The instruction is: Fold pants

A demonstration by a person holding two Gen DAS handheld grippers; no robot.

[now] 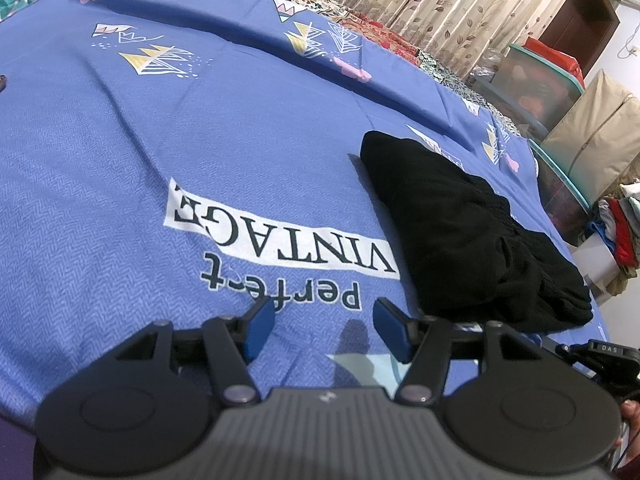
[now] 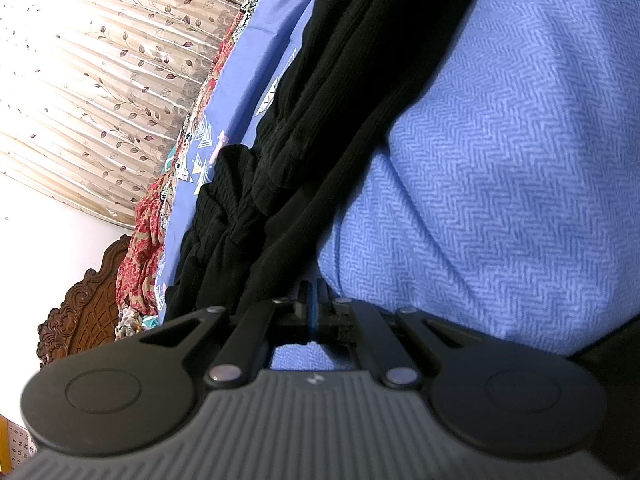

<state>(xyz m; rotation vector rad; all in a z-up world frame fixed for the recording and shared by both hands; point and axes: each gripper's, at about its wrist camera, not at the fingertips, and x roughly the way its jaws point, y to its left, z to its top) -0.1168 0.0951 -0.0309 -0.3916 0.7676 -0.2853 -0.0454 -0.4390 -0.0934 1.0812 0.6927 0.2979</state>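
Already folded into a thick, soft black bundle, the pants [image 1: 472,232] lie on the blue sheet [image 1: 120,184], toward its right side, their ribbed knit layers stacked and gathered at one end. The sheet is a herringbone weave printed with "Perfect VINTAGE" and triangle motifs. Ahead of the pants, the left gripper [image 1: 324,330] hovers with its blue pads [image 1: 260,330] spread wide and nothing between them. From the right wrist, the right gripper [image 2: 314,312] shows its fingers pressed together, low against the sheet beside the pants' edge; whether cloth is pinched I cannot tell. Leaf-patterned curtains [image 2: 100,80] hang behind, and that view alone shows a carved wooden headboard [image 2: 88,304]. Storage boxes [image 1: 540,84] appear only from the left.
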